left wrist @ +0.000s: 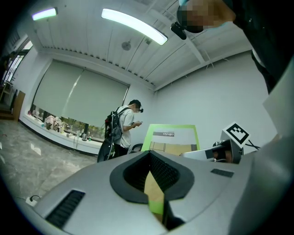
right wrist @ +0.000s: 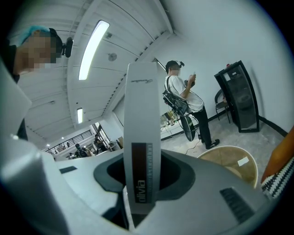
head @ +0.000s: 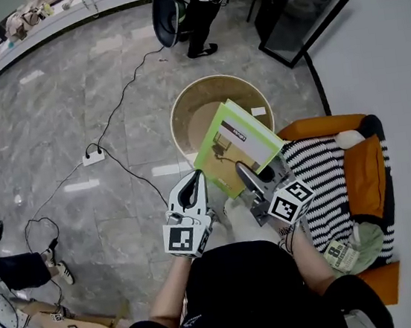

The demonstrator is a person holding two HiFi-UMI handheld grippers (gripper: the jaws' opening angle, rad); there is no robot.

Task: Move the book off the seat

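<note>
Head view finds you at the centre of the frame, lifting the book (head: 237, 144) with both tools over the grey marble floor (head: 74, 139). It hangs tilted in the air, its upper corner overlapping the lower right rim of the round wooden table (head: 182, 110). Its right side sits just left of the orange armchair (head: 313, 129) and the black-and-white striped throw (head: 328, 181). The cover has a bright green border. Inside that is a white panel with a dark title strip, above a tan picture.

Your left gripper (head: 195, 185) has its jaws pinched narrow on the lower left edge of the book. In the left gripper view a thin tan-and-green strip (left wrist: 154, 195) runs between the ribbed pads, with the cover standing upright beyond.

Your right gripper (head: 246, 174) clamps the lower right side. In the right gripper view the white spine (right wrist: 142, 137), with a dark band and pale lettering, rises between the closed jaws.
</note>
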